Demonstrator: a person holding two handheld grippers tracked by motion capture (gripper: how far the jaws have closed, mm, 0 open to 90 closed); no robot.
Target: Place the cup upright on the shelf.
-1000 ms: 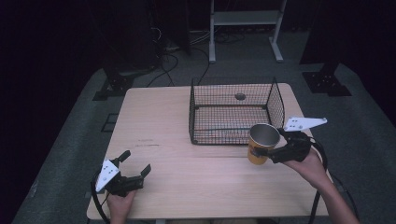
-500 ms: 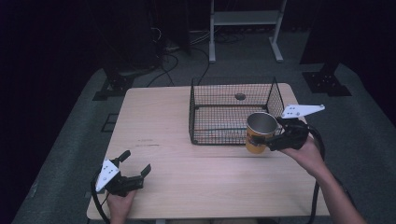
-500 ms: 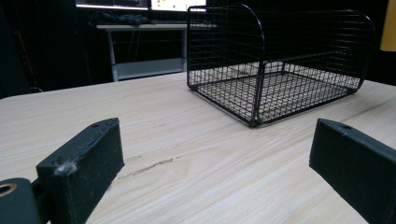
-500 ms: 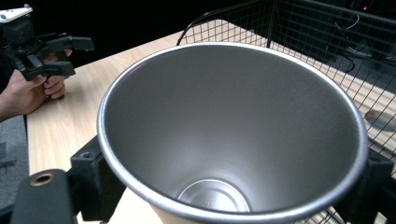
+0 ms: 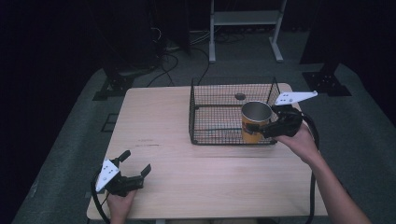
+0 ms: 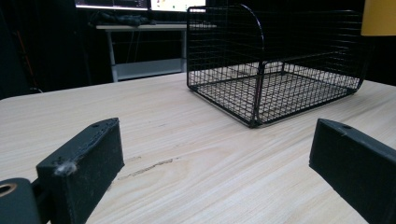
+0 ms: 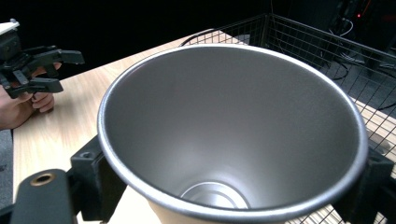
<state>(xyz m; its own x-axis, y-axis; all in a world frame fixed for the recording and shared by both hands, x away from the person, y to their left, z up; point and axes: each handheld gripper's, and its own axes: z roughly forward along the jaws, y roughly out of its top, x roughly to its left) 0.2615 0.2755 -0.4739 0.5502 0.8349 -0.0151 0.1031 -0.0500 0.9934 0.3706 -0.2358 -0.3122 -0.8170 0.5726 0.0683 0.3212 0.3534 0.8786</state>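
A yellow metal cup (image 5: 254,122) with a shiny steel inside (image 7: 224,130) hangs upright in the air over the front right part of the black wire basket (image 5: 210,112). My right gripper (image 5: 267,129) is shut on the cup, one jaw on each side of it. The cup's yellow edge (image 6: 379,17) peeks in at the top right of the left gripper view, above the basket (image 6: 275,88). My left gripper (image 5: 135,164) rests open near the table's front left corner with nothing between its jaws; it appears farther off (image 7: 58,70) in the right gripper view.
The wooden table (image 5: 196,177) has bare room across its left and front. A small dark round object (image 5: 240,96) lies at the basket's back. A white metal stand (image 5: 243,21) is on the floor beyond the table.
My right gripper has carried the cup up and away from me, from beside the basket's front right corner to above the basket. The left gripper has stayed put.
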